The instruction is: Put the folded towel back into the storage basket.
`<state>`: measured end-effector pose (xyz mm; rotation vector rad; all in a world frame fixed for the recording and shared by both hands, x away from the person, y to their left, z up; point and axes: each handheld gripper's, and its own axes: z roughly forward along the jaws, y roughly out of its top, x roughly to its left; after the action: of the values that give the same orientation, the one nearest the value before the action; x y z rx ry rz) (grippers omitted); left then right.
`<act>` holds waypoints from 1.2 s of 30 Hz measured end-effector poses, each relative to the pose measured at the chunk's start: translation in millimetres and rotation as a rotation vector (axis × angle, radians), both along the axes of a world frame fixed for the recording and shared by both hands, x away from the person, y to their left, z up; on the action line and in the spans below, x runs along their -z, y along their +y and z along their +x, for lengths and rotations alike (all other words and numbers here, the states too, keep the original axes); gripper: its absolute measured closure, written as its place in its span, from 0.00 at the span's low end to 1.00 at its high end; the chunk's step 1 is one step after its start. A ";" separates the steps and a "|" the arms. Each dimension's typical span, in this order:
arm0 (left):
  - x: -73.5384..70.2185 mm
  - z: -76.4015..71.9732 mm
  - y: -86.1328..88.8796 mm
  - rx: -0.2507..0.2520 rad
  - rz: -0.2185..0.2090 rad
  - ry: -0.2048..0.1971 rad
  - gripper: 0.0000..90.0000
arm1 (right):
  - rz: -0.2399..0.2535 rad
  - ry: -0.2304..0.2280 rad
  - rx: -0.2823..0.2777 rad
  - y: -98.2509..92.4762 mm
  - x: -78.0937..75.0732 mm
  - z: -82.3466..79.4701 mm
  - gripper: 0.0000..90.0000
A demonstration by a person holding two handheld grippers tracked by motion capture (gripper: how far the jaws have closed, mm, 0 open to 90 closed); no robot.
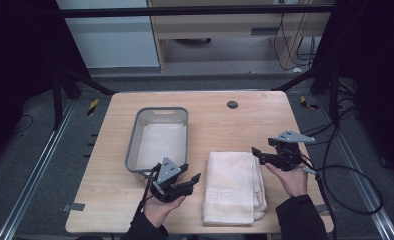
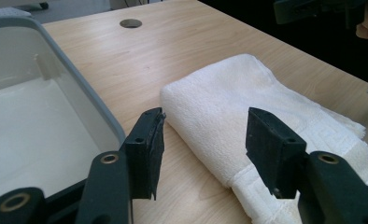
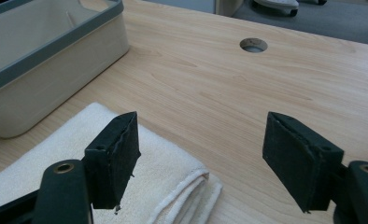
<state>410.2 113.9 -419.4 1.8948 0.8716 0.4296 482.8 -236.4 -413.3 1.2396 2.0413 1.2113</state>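
on table (image 1: 220, 125), folded towel (image 1: 234, 186), grey bin (image 1: 135, 145)

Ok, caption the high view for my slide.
Two open grippers, left and right, flank a folded towel beside a grey tub.

Bare table (image 1: 225, 127) is lying open beyond the folded towel (image 1: 234, 186); the basin (image 1: 158, 137) is blocking its left.
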 end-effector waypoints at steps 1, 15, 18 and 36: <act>0.9 -0.2 -1.7 0.006 0.004 0.001 0.51 | 0.001 0.003 -0.003 0.5 0.5 0.5 0.30; 17.3 -6.3 -21.6 0.059 0.040 0.045 0.51 | -0.014 0.038 -0.021 7.6 9.1 7.9 0.30; 20.8 -8.0 -23.0 0.067 0.048 0.057 0.51 | -0.019 0.042 -0.025 9.9 11.5 8.1 0.30; 42.4 -15.7 -28.5 0.092 0.090 0.111 0.50 | -0.072 0.092 -0.053 21.9 26.7 12.1 0.29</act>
<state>394.5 85.4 -461.8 2.0487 0.8456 0.3143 495.0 -214.5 -440.0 1.2356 2.1776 1.1132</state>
